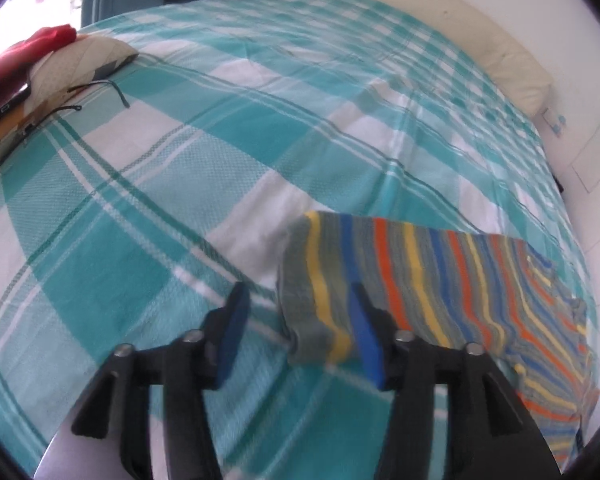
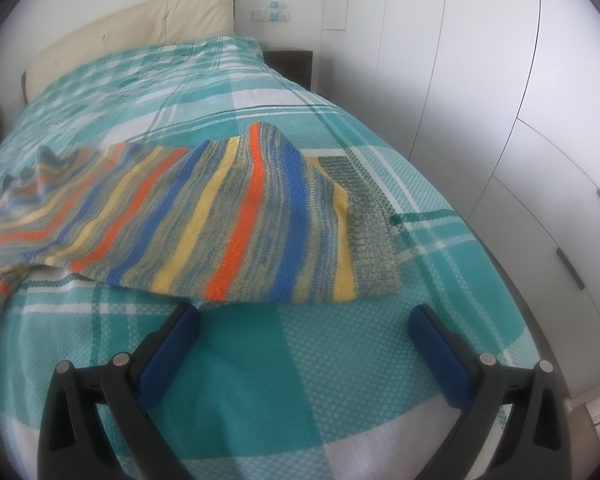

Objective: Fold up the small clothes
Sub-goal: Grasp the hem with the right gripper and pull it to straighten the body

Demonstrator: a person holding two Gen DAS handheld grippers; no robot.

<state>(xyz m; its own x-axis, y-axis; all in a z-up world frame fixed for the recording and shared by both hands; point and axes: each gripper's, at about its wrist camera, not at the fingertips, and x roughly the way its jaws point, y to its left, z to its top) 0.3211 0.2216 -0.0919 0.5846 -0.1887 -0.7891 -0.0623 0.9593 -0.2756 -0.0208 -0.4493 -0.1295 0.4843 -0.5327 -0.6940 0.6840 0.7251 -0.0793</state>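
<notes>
Striped knit garment [image 2: 204, 216] lies on the bed [image 2: 300, 380], long axis across it, ribbed cuff end toward the wardrobe-side edge. Left claw [image 1: 300, 320] released, one finger over garment's end; right claw [image 2: 304, 340] released, just short of it.

Bedspread [image 1: 220, 168] open leftward; striped sweater [image 2: 204, 216] blocks ahead of right tool [image 2: 304, 344].

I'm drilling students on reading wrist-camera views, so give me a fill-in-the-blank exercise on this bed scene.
1. The striped sweater lies on a teal and white ____ bedspread.
2. The right gripper has its jaws ____, with nothing between them.
3. The widest stripes on the sweater are yellow, blue and ____.
4. Next to the bed stand tall white ____ doors.

Missing words: checked; open; orange; wardrobe
</notes>
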